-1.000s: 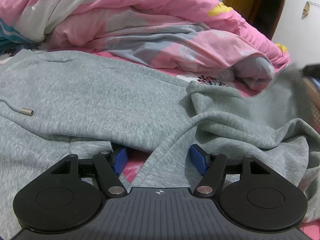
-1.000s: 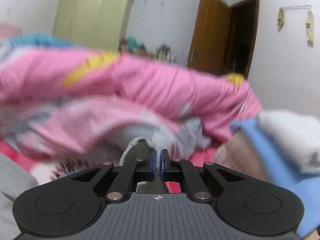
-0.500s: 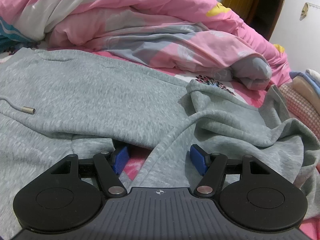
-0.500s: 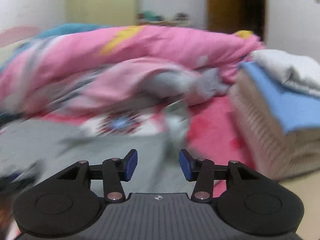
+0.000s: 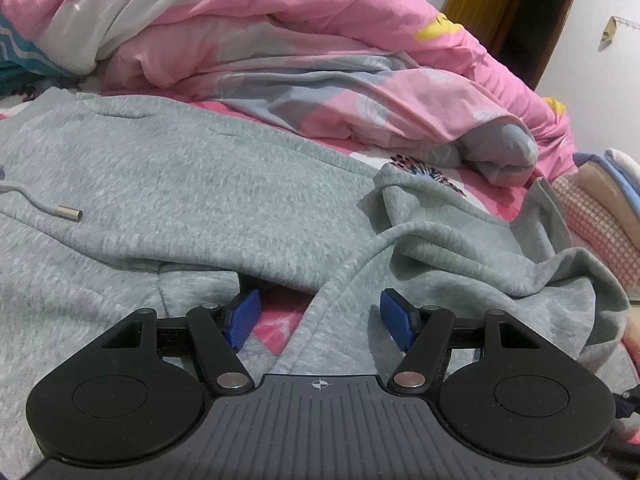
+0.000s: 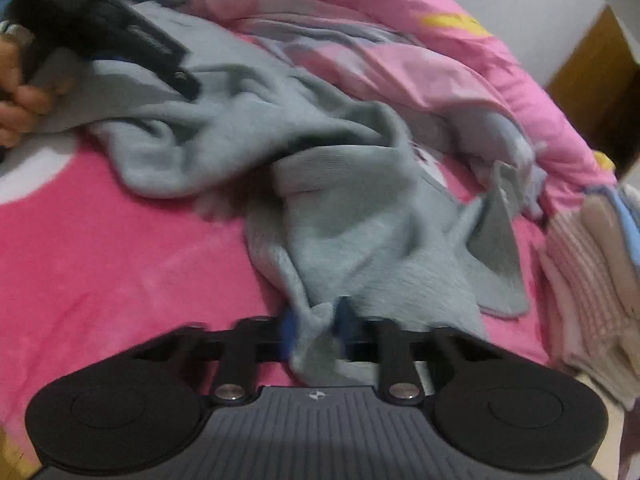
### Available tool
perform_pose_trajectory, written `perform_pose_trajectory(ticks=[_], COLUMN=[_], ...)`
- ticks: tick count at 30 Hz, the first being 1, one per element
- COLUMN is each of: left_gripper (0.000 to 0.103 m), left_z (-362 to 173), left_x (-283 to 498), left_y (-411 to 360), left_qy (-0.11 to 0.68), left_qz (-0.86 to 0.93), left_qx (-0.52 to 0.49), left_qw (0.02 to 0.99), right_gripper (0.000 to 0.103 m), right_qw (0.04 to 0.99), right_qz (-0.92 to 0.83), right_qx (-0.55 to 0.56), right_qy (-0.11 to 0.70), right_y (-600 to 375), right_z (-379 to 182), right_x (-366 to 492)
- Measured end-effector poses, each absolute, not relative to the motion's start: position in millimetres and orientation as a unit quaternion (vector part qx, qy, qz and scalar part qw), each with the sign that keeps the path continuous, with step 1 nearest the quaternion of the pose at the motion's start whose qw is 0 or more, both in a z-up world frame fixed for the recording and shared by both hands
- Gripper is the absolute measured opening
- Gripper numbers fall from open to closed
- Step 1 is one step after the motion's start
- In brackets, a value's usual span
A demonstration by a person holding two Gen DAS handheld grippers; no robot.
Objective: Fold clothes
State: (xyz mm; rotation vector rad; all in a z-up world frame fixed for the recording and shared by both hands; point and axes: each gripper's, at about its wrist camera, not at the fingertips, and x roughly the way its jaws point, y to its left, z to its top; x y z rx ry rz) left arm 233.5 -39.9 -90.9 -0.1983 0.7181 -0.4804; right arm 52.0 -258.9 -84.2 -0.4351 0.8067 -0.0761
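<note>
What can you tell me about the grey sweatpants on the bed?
The grey sweatpants are fleecy knit, spread rumpled and unfolded across the pink bed sheet beside the pink quilt. A drawstring with a metal tip lies on them. The left gripper is open over one edge; the right gripper has a bunched leg end between its fingers.
</note>
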Motion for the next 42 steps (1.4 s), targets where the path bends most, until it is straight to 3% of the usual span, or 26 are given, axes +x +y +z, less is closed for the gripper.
perform_pose_trajectory(ticks=[11,15,23,30,32,36,42], left_gripper=[0.065,0.066,0.065,0.033,0.026,0.008,0.005], left_z=[-90,-90,-89,-85,-82,-75,-67], left_x=[233,231,229,218,207,175,132], left_y=[-37,-37,-39,-46,-48,-51,-53], left_qy=[0.347,0.343,0.332,0.303,0.281,0.225,0.157], left_qz=[-0.231,-0.237,-0.237,-0.234,-0.240,-0.259,-0.279], left_qx=[-0.103,-0.101,-0.098,-0.089,-0.075,-0.038,0.005], left_qw=[0.903,0.904,0.908,0.919,0.926,0.939,0.947], right_gripper=[0.008,0.008,0.012,0.014,0.015,0.031,0.032], right_qw=[0.951,0.943,0.897,0.917,0.925,0.891,0.857], right_qz=[-0.139,-0.194,-0.248,-0.243,-0.207,-0.090,-0.026], right_qx=[-0.005,0.017,-0.071,0.031,0.121,0.340,0.417], right_qy=[0.276,0.270,0.358,0.314,0.296,0.287,0.303], right_y=[-377,-423,-430,-427,-429,-437,-421], right_z=[35,30,-32,-8,1,-13,-53], right_x=[3,3,13,-49,-68,-82,-78])
